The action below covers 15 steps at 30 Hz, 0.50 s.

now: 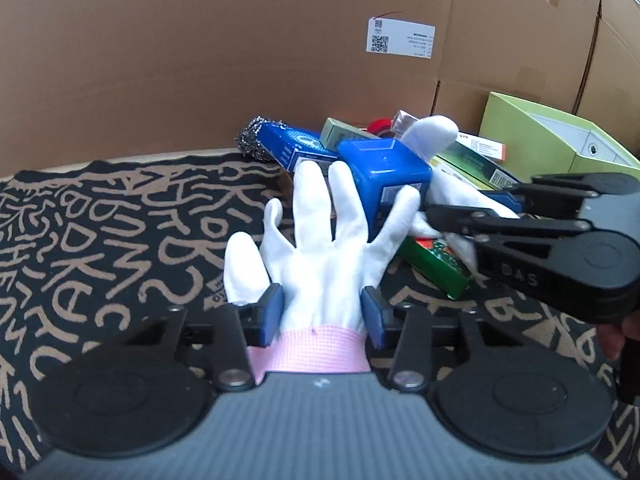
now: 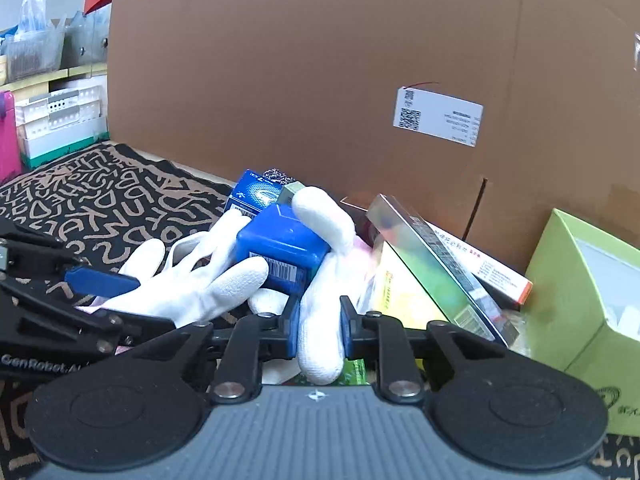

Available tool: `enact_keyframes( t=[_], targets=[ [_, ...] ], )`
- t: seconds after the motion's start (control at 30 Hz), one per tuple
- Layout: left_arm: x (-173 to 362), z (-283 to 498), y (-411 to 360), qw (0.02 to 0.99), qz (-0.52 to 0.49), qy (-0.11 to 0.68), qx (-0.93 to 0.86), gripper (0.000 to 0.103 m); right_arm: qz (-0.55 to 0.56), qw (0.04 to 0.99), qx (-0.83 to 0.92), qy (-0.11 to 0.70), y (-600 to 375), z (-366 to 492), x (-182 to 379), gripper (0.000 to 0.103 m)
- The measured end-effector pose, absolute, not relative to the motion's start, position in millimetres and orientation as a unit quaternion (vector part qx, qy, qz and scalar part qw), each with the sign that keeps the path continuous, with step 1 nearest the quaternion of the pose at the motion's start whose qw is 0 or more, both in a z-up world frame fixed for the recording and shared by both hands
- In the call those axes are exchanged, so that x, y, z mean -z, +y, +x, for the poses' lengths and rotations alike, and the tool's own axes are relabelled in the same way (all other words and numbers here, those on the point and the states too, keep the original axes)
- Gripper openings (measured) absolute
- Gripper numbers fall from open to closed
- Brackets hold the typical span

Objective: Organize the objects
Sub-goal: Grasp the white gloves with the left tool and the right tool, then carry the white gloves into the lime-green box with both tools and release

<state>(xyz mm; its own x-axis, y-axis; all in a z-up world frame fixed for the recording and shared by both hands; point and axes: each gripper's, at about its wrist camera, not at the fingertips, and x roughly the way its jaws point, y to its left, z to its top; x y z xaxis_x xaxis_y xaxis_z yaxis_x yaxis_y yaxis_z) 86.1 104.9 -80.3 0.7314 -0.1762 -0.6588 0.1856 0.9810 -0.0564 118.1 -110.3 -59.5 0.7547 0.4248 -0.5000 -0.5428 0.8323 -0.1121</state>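
Note:
A white glove with a pink cuff point(image 1: 320, 264) lies flat on the patterned cloth, its fingers reaching a blue plastic box point(image 1: 386, 172). My left gripper point(image 1: 322, 312) is shut on this glove near the cuff. A second white glove point(image 2: 320, 312) drapes over the blue box point(image 2: 286, 248) in the right wrist view. My right gripper point(image 2: 319, 328) is shut on one finger of that second glove. The right gripper also shows at the right of the left wrist view point(image 1: 440, 220), and the left gripper at the left of the right wrist view point(image 2: 100, 280).
A pile of small boxes point(image 2: 432, 264), a blue carton point(image 1: 292, 144), a steel scourer point(image 1: 252, 136) and a green box point(image 1: 436, 264) lie by a big cardboard box wall point(image 1: 240, 60). A light green open box point(image 2: 588, 292) stands at right. Black patterned cloth point(image 1: 100, 232) covers the table.

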Motion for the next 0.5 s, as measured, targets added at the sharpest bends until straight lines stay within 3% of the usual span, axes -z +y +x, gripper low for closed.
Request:
enact_keyframes(
  t=[0.1,0.13,0.17,0.23,0.5],
  targets=[
    [81.4,87.2,101.7,0.931,0.007,0.354,0.088,0.049,-0.091,0.929,-0.269,0.238,-120.5,113.6,53.3,0.013],
    [81.2,86.6,99.5,0.931,0.015,0.354,0.085,0.040,-0.073,0.928,-0.277,0.239,-126.0,111.0,49.0,0.011],
    [80.2,85.5,97.6,0.932,0.022,0.352,0.082,0.024,-0.058,0.927,-0.283,0.238,-131.1,107.6,45.3,0.010],
    [76.8,84.4,97.3,0.929,0.014,0.358,0.090,0.012,-0.035,0.927,-0.292,0.232,-140.3,101.6,37.4,0.010],
    [41.3,64.0,85.7,0.939,0.006,0.329,0.100,0.009,0.015,0.934,-0.305,0.185,-175.1,74.5,5.7,0.010]
  ],
)
